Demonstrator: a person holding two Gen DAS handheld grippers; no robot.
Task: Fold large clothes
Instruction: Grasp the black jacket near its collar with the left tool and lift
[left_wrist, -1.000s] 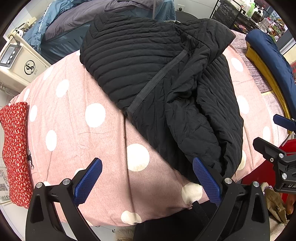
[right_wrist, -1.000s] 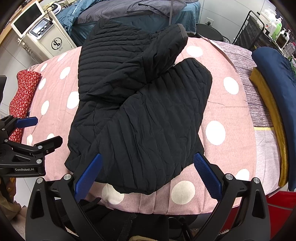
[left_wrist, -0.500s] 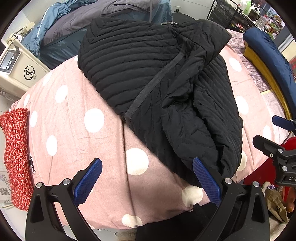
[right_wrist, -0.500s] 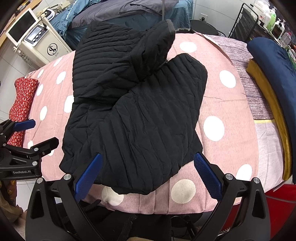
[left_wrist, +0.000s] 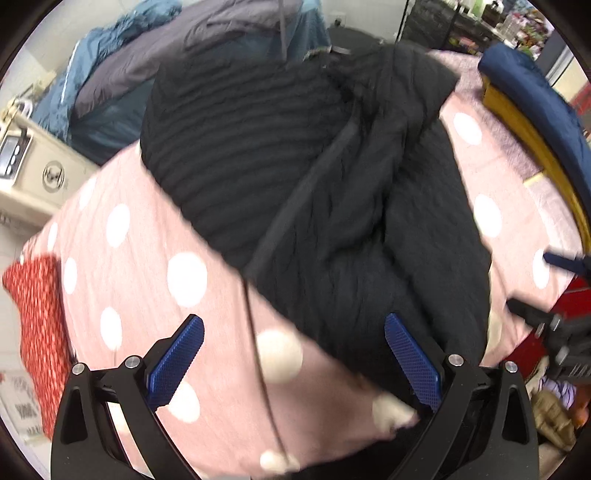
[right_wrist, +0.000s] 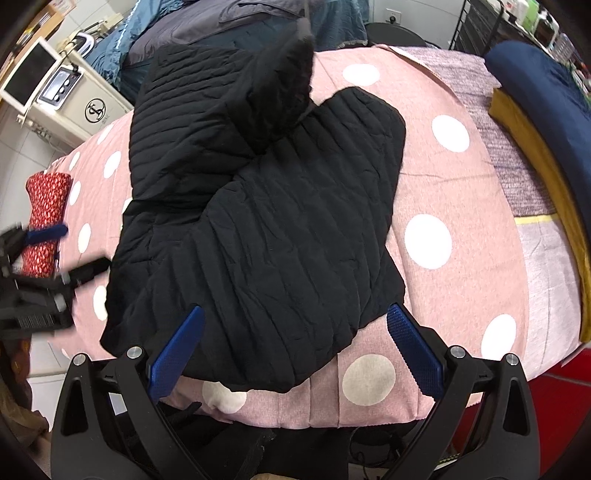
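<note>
A black quilted jacket (right_wrist: 258, 221) lies partly folded on the pink polka-dot bed (right_wrist: 461, 258), while the left gripper (left_wrist: 293, 354) and right gripper (right_wrist: 295, 347) hover at its near edge, fingers spread and empty.

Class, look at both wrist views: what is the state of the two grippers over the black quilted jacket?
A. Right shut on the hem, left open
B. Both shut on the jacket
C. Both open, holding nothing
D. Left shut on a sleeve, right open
C: the left gripper and right gripper both show jaws spread wide, with the black quilted jacket lying free on the polka-dot cover.
</note>
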